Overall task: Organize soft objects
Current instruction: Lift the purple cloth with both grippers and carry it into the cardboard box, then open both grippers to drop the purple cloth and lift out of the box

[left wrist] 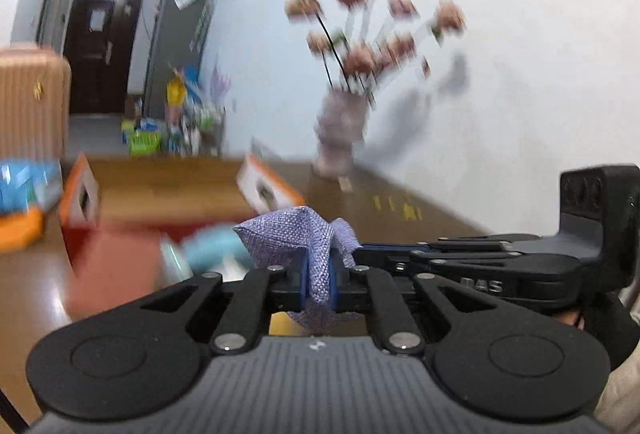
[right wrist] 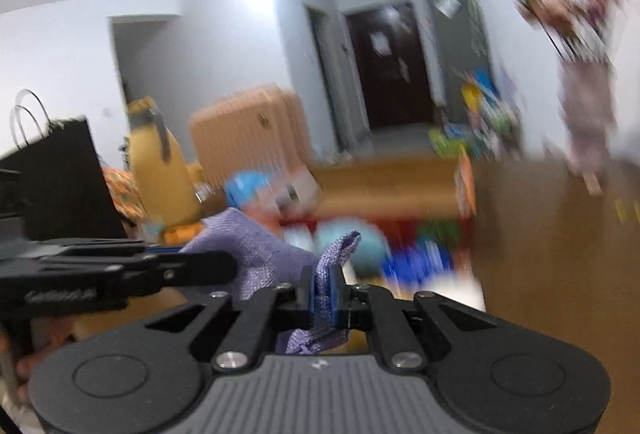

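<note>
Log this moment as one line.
left gripper: shut on purple woven cloth | right gripper: shut on same cloth | cloth held above brown wooden table | views motion-blurred

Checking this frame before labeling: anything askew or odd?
Nothing damaged or spilled. Both grippers, left and right, pinch the same purple cloth, bunched between them. The background is motion-blurred.
</note>
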`<state>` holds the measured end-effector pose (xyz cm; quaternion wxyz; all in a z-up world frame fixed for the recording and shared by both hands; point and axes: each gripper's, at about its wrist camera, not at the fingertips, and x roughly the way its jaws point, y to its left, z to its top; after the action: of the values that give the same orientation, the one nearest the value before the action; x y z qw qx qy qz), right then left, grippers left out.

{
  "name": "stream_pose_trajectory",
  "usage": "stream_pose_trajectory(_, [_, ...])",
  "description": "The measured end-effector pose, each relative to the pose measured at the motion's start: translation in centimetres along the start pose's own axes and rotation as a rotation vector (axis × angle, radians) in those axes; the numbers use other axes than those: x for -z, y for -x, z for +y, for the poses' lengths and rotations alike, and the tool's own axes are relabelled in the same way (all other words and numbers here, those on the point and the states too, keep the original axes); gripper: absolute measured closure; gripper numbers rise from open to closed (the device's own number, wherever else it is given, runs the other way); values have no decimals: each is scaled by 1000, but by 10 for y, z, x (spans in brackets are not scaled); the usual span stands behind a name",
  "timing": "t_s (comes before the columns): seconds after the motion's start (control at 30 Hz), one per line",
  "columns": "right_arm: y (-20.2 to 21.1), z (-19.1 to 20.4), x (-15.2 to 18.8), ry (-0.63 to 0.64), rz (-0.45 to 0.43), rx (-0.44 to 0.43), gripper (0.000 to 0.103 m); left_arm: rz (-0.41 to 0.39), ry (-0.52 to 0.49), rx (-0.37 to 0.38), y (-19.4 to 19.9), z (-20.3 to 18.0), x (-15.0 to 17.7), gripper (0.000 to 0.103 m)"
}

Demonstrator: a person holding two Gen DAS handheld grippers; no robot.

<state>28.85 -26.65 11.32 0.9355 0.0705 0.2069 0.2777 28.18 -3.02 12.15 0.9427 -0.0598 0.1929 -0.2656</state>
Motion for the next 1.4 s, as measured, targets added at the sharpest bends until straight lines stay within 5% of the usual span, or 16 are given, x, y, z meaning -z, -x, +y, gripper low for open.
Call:
stream_pose_trajectory(0.2, [-103, -12, -122, 53, 5, -26, 96, -28, 93, 8, -48, 97, -111, 93])
stream_pose_trajectory(0.33, [-203, -29, -168, -3, 107, 14, 96, 35, 176, -45, -106, 164, -142, 93])
stream_pose_trajectory(0.63, [-391, -37, -149, -68, 396, 178, 96, 304, 231, -222, -223, 259, -117, 91])
stream_pose_trajectory(0.7, [-409, -38, -140, -83, 431, 203, 94, 325, 229, -295, -233, 267, -110, 75])
stream_pose_trajectory(0.73, [-413, -40, -139, -94, 427, 213, 92, 333, 225, -317, -236, 270, -109, 57])
stream_pose_trajectory(0.77, [-417, -40, -139, -112, 421, 219, 90, 329, 227, -333, -236, 272, -107, 50])
stream_pose_trajectory(1.0, [-389, -39, -152, -77, 386, 198, 80, 280, 206, -307, -223, 271, -118, 41])
stream_pose_trajectory(1.17, [-350, -50, -190, -3, 319, 209, 67, 254, 143, -299, -191, 246, -141, 24])
stream_pose_trajectory(1.33, [-270, -53, -226, 131, 254, 226, 54, 232, 42, -393, -137, 221, -171, 14])
stream_pose_trajectory(1.4, [-227, -54, -237, 188, 215, 241, 38, 197, 7, -455, -104, 209, -182, 8])
